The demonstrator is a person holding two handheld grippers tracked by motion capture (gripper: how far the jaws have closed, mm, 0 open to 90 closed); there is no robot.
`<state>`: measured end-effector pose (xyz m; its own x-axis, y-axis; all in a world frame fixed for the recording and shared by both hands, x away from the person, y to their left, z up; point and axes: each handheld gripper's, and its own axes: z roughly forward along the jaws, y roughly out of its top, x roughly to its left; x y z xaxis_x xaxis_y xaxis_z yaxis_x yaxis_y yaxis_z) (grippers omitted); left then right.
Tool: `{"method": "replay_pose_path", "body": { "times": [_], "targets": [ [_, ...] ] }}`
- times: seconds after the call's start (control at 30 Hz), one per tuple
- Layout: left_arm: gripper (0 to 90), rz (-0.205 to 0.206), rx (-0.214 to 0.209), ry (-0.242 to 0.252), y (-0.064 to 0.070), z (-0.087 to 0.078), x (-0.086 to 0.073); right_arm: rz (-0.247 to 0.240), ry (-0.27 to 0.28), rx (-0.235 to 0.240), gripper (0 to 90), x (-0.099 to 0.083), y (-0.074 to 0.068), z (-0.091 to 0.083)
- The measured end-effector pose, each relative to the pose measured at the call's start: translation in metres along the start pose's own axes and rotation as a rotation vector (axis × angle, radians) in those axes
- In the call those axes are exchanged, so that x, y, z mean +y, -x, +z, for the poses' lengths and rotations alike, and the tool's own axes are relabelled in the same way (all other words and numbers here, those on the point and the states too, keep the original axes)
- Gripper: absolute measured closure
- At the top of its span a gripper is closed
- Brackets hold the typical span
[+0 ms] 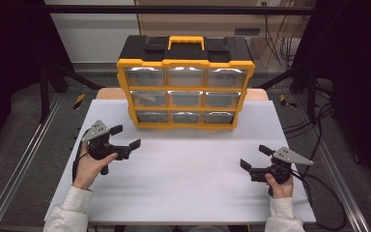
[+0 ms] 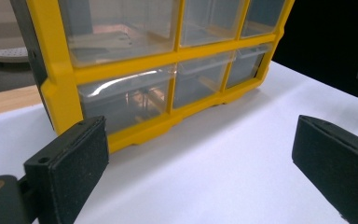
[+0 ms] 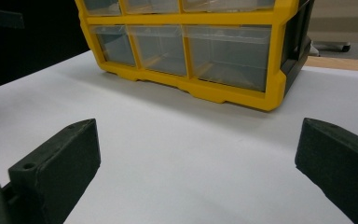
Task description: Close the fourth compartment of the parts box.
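**Both hand-held grippers waiting open in front of the drawer cabinet**

At the far middle of the white table [image 1: 183, 164], a yellow and black plastic organiser cabinet [image 1: 185, 87] with nine clear drawers and a yellow carry handle is standing upright, its drawer fronts facing the person. The left hand-held gripper [image 1: 125, 137] is hovering near the cabinet's lower left corner, its jaws spread wide and holding nothing. The right hand-held gripper [image 1: 252, 157] is sitting farther back at the near right, well apart from the cabinet, its jaws likewise spread and empty.

Judging from this, the work is only at the approach step: every drawer is looking shut and nothing is being touched. The next move probably calls for one gripper to line up with a drawer front and catch its lip, while the other is steadying the cabinet.

The left gripper view is showing what the high view is not: some small pale item lying inside the clear bottom-left drawer [image 2: 130, 95], though it is too blurred to identify. The right gripper view is showing the bottom-right drawer [image 3: 228, 56] apparently empty.
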<state>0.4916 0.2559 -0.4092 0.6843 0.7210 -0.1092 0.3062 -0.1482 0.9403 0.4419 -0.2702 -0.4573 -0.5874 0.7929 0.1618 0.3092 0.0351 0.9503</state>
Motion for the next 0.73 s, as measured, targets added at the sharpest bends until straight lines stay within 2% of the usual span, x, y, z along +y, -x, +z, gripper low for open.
{"method": "replay_pose_path", "body": {
  "times": [0.27,0.33,0.73],
  "targets": [
    [1.5,0.002,0.006,0.019,-0.003,-0.008,-0.020,-0.004,-0.003,0.000,0.2,-0.001,0.000,0.001],
    [1.2,0.015,0.007,0.020,-0.003,-0.011,-0.024,-0.005,-0.003,-0.001,0.2,-0.001,0.000,0.001],
    [1.0,0.009,0.018,0.042,-0.008,-0.024,-0.038,0.001,-0.008,0.005,0.2,-0.001,-0.001,0.001]
  ]
}}
